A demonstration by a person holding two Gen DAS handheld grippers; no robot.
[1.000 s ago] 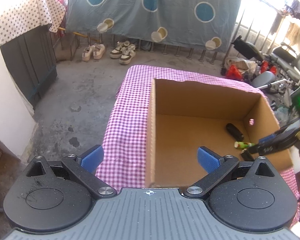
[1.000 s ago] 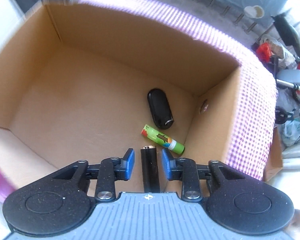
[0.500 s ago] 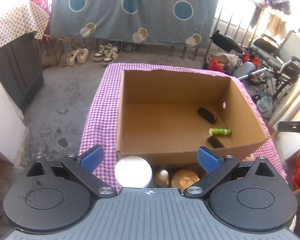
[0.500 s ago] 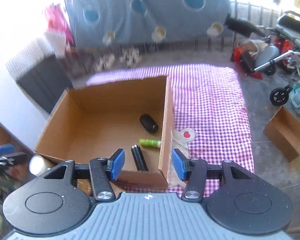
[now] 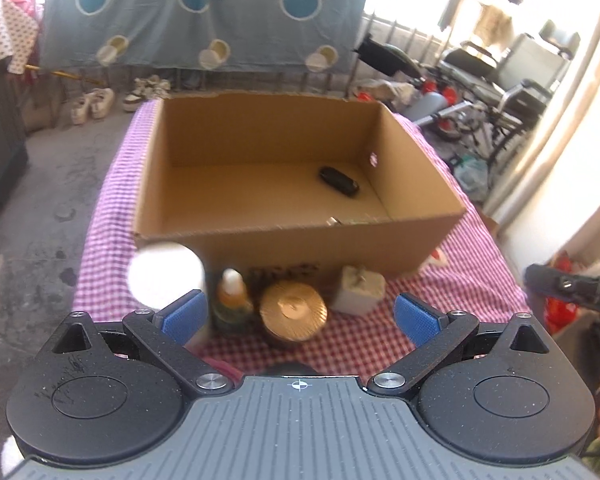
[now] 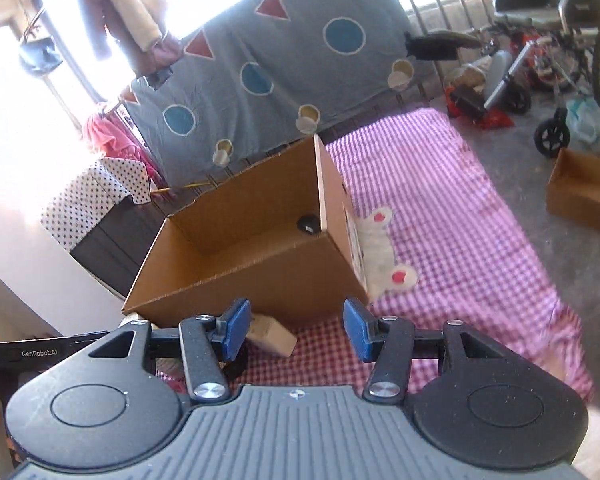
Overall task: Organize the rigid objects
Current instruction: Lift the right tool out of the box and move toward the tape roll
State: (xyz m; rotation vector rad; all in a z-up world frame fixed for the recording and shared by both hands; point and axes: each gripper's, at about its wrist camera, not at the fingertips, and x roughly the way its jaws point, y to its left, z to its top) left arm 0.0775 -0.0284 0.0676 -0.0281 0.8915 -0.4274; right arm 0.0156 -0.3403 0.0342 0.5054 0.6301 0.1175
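Looking down past my left gripper (image 5: pixel 298 316), I see the box (image 5: pixel 296 248) standing open-topped on the checked cloth (image 5: pixel 472 276). Inside it, a black case (image 5: pixel 339 181) lies on the floor toward the far right corner. Just over the near wall only the tips of two more things show, one dark with a metal end (image 5: pixel 334 221), the other too hidden to name. The rest of the box floor is bare cardboard.

In front of the box, on the cloth, stands a row: a white round thing (image 5: pixel 165 276), blurred and overexposed, a small bottle (image 5: pixel 231 298) with amber liquid, a jar with a gold lid (image 5: pixel 293 312), and a cream square bottle (image 5: pixel 359 289) close to the box wall. My left jaws stand wide apart and hold nothing; the small bottle and the gold-lidded jar sit beyond the gap.

From my right gripper (image 6: pixel 296 328), the box (image 6: pixel 252 280) is seen cornerwise, with the black case (image 6: pixel 309 224) just visible against its right wall. A white item with red spots (image 6: pixel 380 256) lies on the cloth against the outside of that wall. My right jaws are about half open and empty. A second, low box (image 6: pixel 584 196) sits on the floor to the right.
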